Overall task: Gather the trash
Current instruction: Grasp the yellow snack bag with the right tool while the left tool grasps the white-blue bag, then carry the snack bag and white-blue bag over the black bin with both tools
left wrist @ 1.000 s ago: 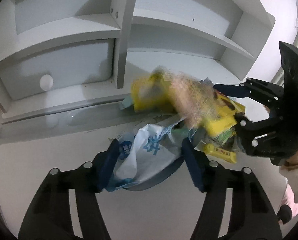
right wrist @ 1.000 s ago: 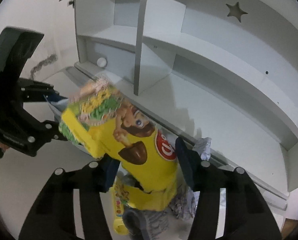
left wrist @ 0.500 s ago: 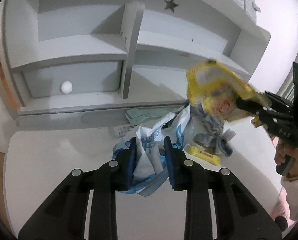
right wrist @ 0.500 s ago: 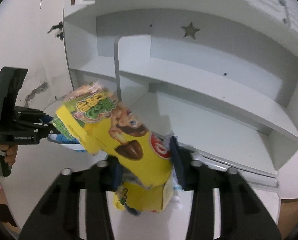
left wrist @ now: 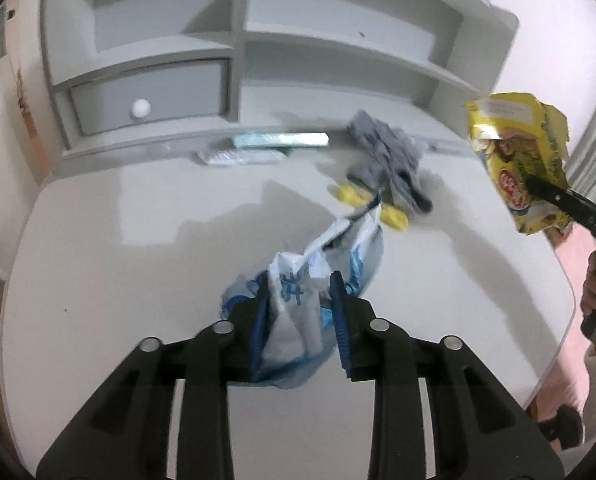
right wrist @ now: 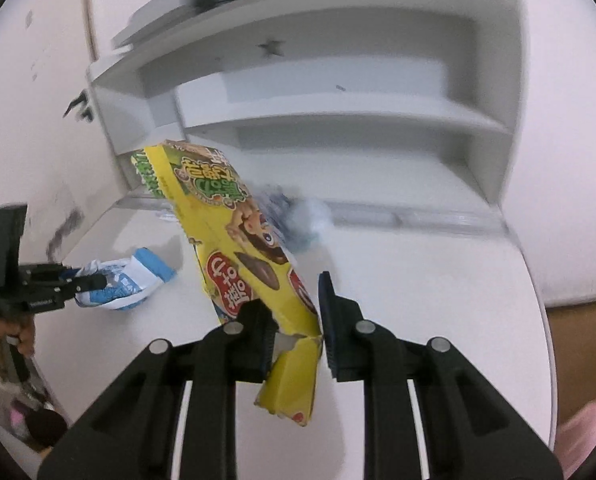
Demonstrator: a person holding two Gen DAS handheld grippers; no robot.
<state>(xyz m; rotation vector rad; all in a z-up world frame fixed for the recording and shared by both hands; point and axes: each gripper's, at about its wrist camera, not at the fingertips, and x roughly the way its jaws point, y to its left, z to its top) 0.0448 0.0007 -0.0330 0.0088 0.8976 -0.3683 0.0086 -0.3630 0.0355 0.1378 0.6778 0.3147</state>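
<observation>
Risk first: right tool (right wrist: 294, 320) grips the yellow snack box (right wrist: 234, 248) only near its torn lower end, and the right pad looks barely seated, a thin gap shows beside it. Most of the box sticks out past the fingertips, so any quick swing could lever it out or tear the flap further, my read. Box long axis runs from the jaws up and away to the tool's left, open torn end farthest from the tool; the short torn piece hangs below the pads. It is in the air, clear of the table (right wrist: 437, 300). Left tool (left wrist: 298, 320) is closed on the blue-and-white plastic bag (left wrist: 329, 252), bunched between both pads; the bag trails forward from the tool, tip toward the tool's right. Bag mouth is pinched flat, so dropping the box in would likely miss or jam unless it gets opened. Ahead of the left tool, grey crumpled wrapper (left wrist: 389, 160) and yellow wrapper (left wrist: 393, 216) lie on the table, not yet collected.
</observation>
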